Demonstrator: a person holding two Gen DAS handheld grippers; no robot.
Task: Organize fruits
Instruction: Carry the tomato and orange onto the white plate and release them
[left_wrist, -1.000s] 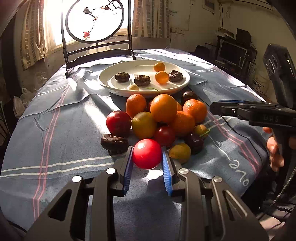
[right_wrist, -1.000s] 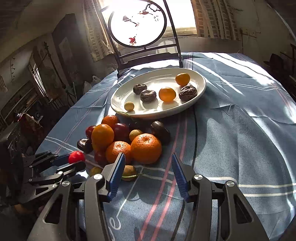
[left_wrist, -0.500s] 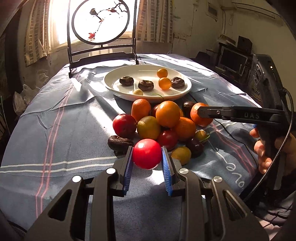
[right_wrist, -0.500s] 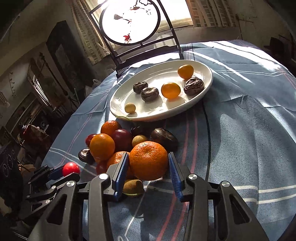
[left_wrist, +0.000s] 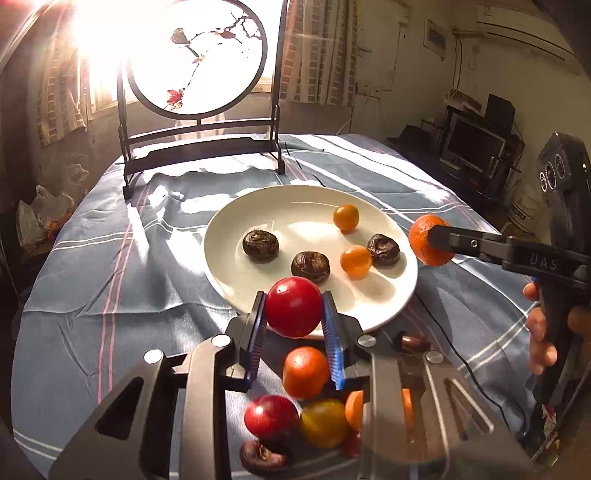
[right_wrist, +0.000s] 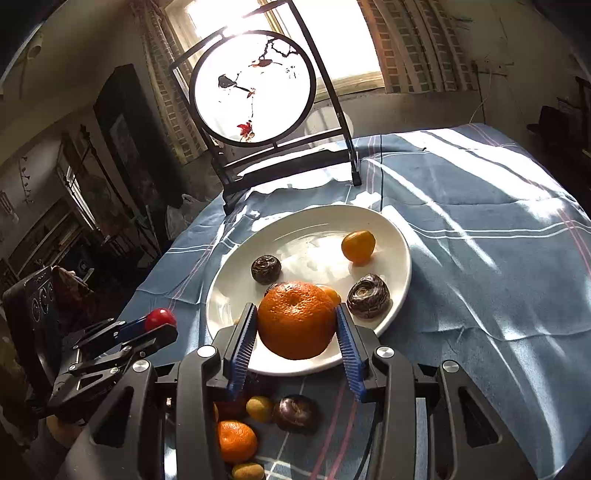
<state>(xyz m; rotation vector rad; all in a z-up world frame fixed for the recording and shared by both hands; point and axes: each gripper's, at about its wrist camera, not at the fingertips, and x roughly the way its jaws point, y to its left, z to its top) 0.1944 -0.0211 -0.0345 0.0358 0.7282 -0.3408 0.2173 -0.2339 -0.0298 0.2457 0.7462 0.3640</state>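
Left hand-held gripper (left_wrist: 294, 325) grasps red fruit (left_wrist: 293, 307) above plate (left_wrist: 229, 273) rim | right hand-held gripper (right_wrist: 295, 341) grasps orange (right_wrist: 296, 319) over plate | other fruits on worktop (left_wrist: 110, 280)

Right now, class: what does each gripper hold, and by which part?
Left gripper: red fruit, gripped across its sides. Right gripper: orange, likewise across its sides.

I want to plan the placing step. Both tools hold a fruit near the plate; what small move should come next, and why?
Probably lower both tools a little toward the plate, then open. The left tool holds the red fruit at the plate's near rim, and the right tool holds the orange over its near part. Both appear lifted, so opening now might let them roll onto the small fruits there.
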